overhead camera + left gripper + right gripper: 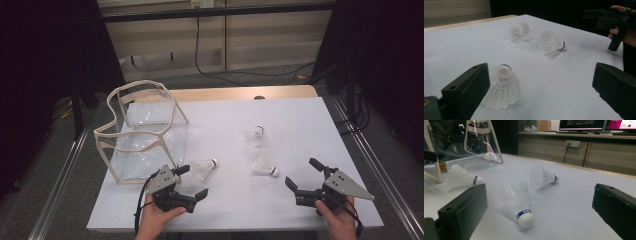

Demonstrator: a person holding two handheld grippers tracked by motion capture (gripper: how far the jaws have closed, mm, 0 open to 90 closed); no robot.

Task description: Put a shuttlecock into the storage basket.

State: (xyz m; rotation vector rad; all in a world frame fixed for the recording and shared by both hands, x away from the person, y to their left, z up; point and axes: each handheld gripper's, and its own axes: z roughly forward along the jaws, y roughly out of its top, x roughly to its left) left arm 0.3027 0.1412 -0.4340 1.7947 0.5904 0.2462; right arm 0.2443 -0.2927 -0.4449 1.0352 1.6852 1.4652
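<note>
Three white shuttlecocks lie on the white table [230, 210]. One shuttlecock [205, 169] [502, 87] rests just ahead of my left gripper [194, 181] [540, 90], close by its left jaw; the jaws stand wide open and hold nothing. A second shuttlecock [264, 166] [517, 200], with a blue band by its cork, lies in front of my right gripper [302, 173] [540, 210], which is also open and holds nothing. The third shuttlecock [255, 136] [542, 177] lies farther back, mid-table.
A clear plastic bag with cream trim [142, 132] [481, 142] stands open at the table's left side, just beyond the left gripper. A wooden table edge [240, 93] runs along the back. Black curtains and metal rails flank the table.
</note>
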